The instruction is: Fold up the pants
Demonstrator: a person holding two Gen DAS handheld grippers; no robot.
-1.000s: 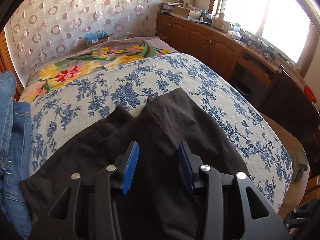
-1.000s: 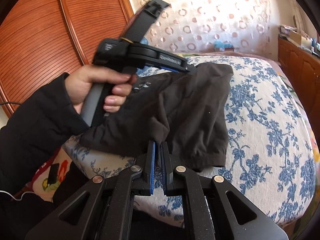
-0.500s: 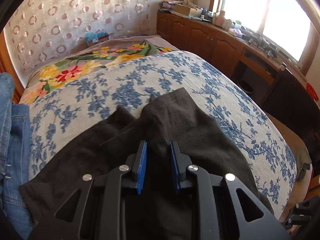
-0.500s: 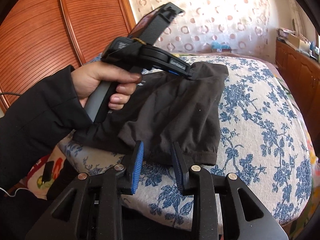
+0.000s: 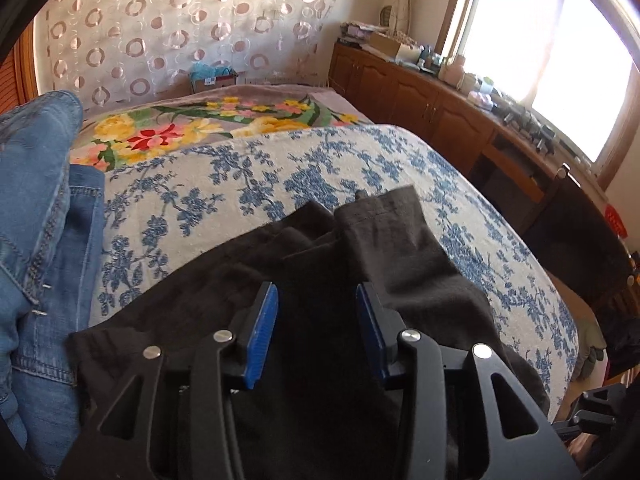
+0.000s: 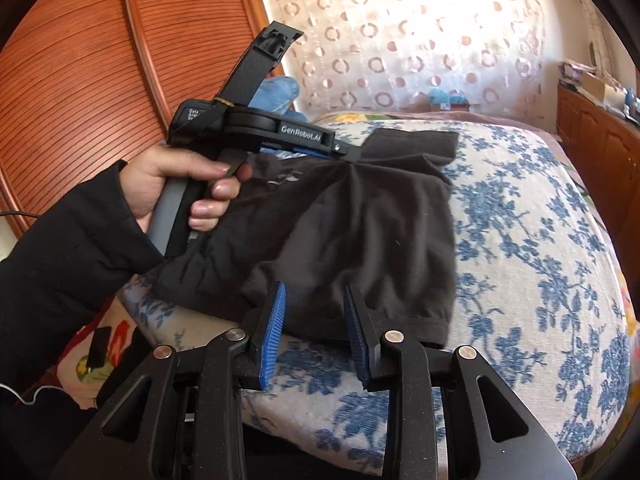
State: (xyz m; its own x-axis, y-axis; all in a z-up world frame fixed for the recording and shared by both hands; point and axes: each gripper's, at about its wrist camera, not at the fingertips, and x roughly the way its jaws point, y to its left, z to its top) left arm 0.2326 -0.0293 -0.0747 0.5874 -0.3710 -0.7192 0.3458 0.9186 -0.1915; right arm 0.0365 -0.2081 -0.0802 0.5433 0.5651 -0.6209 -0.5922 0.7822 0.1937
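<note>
Dark pants (image 6: 360, 216) lying bunched on the bed (image 6: 520, 240), apparently mid-fold. Left gripper (image 5: 316, 320) fingers opening, half-wide, cloth beneath and between, nothing pinched. Right gripper (image 6: 314, 324) fingers opening, astride the near hem, not gripping. Likely releasing to regrasp.

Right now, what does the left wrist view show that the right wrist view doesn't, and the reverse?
Left wrist only: blue jeans piled at the bed's left side, and a bright window. Right wrist only: the person's hand holding the left tongs, and a slatted wooden door. Both: the dark pants folded on the blue-flowered bedspread, both tongs opening with nothing pinched.
</note>
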